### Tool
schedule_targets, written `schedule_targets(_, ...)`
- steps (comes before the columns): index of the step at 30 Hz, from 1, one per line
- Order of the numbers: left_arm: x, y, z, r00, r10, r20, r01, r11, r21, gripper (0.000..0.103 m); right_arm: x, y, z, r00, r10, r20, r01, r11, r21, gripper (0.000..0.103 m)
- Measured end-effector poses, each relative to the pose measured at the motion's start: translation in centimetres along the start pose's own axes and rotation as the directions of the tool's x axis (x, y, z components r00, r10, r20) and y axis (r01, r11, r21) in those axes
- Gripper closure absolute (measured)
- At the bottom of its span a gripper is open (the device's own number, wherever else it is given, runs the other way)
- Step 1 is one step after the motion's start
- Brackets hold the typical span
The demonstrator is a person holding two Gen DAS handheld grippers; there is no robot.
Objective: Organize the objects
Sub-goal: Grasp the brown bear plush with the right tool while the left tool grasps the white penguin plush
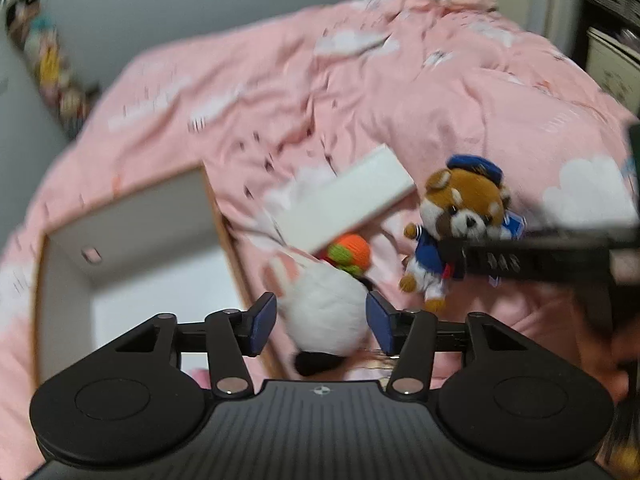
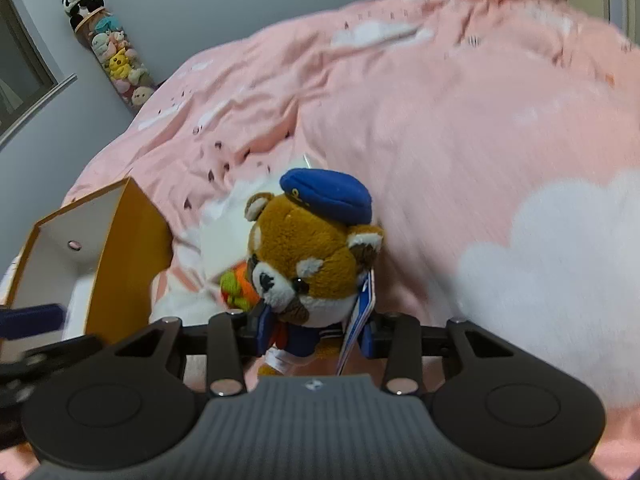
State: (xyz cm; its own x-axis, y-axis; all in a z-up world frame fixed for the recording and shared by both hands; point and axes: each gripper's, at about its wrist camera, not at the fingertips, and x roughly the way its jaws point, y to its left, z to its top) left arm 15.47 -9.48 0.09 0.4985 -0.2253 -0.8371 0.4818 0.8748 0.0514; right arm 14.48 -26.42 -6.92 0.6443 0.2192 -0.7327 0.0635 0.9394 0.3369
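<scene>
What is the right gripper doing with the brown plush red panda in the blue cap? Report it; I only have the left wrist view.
Observer: The right gripper is clamped on the brown plush red panda in a blue cap, pads pressing its blue-clothed body.
Operator: Report anything else in that grip.
Observer: A white and blue hang tag hangs between body and right-hand pad.
Operator: Give the open cardboard box's outside colour.
Observer: Orange-yellow.
</scene>
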Motion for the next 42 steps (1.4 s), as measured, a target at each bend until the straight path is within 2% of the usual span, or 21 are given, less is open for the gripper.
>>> schedule_targets(2,1.2,-0.2,0.5,0.999,0.004,-0.041,-0.007,0.998,-0.069,0.039,0.0,-1.0,-0.2,0.999,0.025,-0.022,-0.024,0.999,0.034,0.06)
schedule_targets(5,3.1,-0.6,1.1,0.994,0.055,-0.099,-0.067,0.99,-0.126,0.039,0.2,-2.0,-0.2,0.998,0.044,-0.039,-0.041,0.996,0.074,0.06)
schedule_targets(10,6.1,-1.7,1.6,0.972,0.15,-0.18,-0.174,0.977,-0.125,0.039,0.2,-2.8,-0.5,0.996,0.075,-0.051,-0.069,0.992,0.106,0.06)
schedule_targets(15,8.4,-1.6,1.6,0.951,0.202,-0.234,-0.242,0.958,-0.156,0.039,0.3,-3.6,-0.5,0.993,0.102,-0.064,-0.092,0.986,0.138,0.06)
schedule_targets(17,8.7,-2.0,1.6,0.948,0.223,-0.226,-0.258,0.956,-0.139,0.034,0.3,-3.7,-0.6,0.992,0.103,-0.071,-0.092,0.986,0.139,0.06)
schedule_targets(19,9.1,-2.3,1.7,0.947,0.23,-0.226,-0.265,0.955,-0.137,0.033,0.3,-3.9,-0.6,0.992,0.107,-0.072,-0.096,0.985,0.147,0.06)
schedule_targets(26,10.3,-3.8,1.5,0.934,0.294,-0.201,-0.315,0.946,-0.077,0.022,0.1,-4.5,-0.7,0.99,0.117,-0.074,-0.102,0.978,0.18,0.06)
schedule_targets(32,10.8,-5.2,0.4,0.929,0.341,-0.145,-0.347,0.938,-0.016,0.019,0.1,-4.8,-0.7,0.992,0.104,-0.072,-0.089,0.977,0.196,0.06)
schedule_targets(36,10.8,-5.5,-0.4,0.932,0.347,-0.1,-0.346,0.938,0.034,0.015,0.2,-4.9,-0.7,0.993,0.1,-0.069,-0.083,0.974,0.212,0.06)
schedule_targets(39,11.3,-6.4,-1.3,0.919,0.388,-0.071,-0.379,0.918,0.113,0.012,0.3,-4.7,-0.8,0.994,0.091,-0.065,-0.075,0.975,0.209,0.06)
schedule_targets(42,11.2,-6.4,-1.6,0.918,0.396,-0.035,-0.39,0.915,0.105,0.014,0.3,-4.6,-0.8,0.995,0.083,-0.061,-0.069,0.976,0.206,0.06)
